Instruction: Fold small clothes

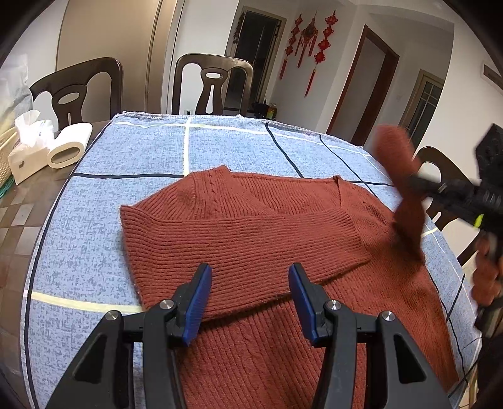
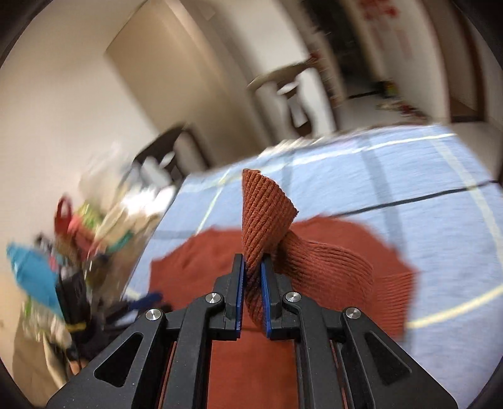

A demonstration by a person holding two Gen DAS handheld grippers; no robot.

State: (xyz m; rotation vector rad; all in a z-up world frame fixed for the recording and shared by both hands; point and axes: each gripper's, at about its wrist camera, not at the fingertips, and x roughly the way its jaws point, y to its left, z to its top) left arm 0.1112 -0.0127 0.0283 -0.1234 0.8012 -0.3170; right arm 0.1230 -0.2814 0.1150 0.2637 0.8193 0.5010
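White walls [image 1: 201, 28], dark wooden chairs [image 1: 213, 85], red knot ornaments [image 1: 309, 41], brown-framed doorway [image 1: 364, 85].

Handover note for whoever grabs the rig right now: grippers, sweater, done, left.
Left gripper: open, empty, over the sweater.
Right gripper: shut on the right sleeve, lifted off the cloth-covered table.
Sweater: flat on the table; left sleeve already folded across the body.
Left: lay the right sleeve across, then fold the body up.
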